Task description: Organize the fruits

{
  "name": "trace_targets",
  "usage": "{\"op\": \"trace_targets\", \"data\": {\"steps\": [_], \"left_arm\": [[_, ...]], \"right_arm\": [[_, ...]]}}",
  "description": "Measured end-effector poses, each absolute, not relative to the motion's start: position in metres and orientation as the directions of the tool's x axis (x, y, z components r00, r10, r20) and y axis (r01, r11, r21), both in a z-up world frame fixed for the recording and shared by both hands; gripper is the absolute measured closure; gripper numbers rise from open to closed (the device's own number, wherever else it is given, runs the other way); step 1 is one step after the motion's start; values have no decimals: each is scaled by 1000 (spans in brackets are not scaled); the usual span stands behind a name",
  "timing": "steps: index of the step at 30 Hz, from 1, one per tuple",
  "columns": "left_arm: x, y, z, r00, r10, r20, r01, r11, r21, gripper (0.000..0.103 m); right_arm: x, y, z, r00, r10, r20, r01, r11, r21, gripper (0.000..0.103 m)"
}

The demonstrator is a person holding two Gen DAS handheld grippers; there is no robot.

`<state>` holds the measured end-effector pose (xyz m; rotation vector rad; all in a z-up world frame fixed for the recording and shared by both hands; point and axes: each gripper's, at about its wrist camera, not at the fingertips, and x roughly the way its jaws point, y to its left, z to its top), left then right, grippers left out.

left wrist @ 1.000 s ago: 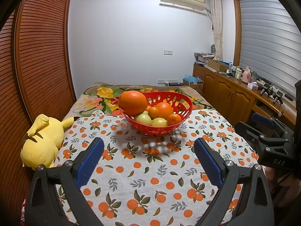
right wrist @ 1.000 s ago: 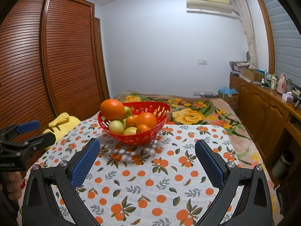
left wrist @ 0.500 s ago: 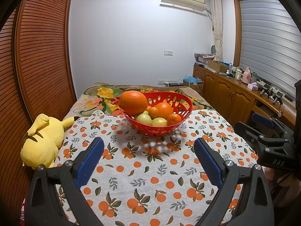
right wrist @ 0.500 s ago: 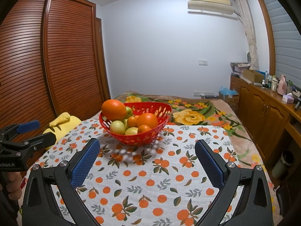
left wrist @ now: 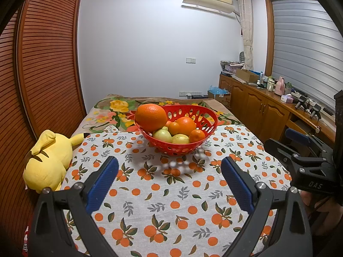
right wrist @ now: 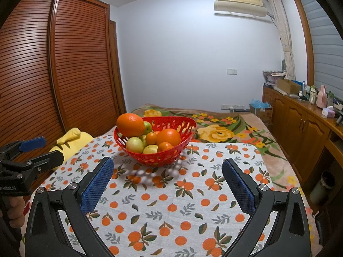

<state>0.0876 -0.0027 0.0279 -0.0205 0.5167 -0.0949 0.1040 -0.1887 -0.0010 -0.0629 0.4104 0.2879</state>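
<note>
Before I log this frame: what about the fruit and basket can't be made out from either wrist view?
- Fruit count: in both views the big orange and the top layer hide whatever lies lower in the basket.
- Basket's far outer side: hidden by its own wall in both views.
- Green fruit: mostly hidden behind the big orange in the right view; unseen in the left view.
- Basket floor: covered by fruit.

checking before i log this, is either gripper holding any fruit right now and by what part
Nothing is held. The left gripper and right gripper are both open and empty; all fruit sits in the red perforated plastic basket.
</note>
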Motion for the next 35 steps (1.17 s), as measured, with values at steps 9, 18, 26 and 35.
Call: {"op": "trace_targets", "data": {"steps": [9, 18, 26, 35], "left_arm": [[87, -3, 28, 865, -97, -492, 86, 995, -44, 6], [87, -3, 28, 866, -97, -491, 86, 995, -43, 6], [86, -3, 28, 866, -98, -490, 87, 995, -44, 6], [87, -6, 30, 866, -100, -490, 90, 995, -44, 6]], "right_arm": [[104, -189, -1, 877, 264, -402, -289, 957, -3, 0], [103, -189, -1, 878, 263, -400, -289, 957, -5, 0], [103, -189, -1, 877, 264, -401, -290, 957, -3, 0], [103, -189, -2, 877, 264, -401, -290, 957, -3, 0]]}}
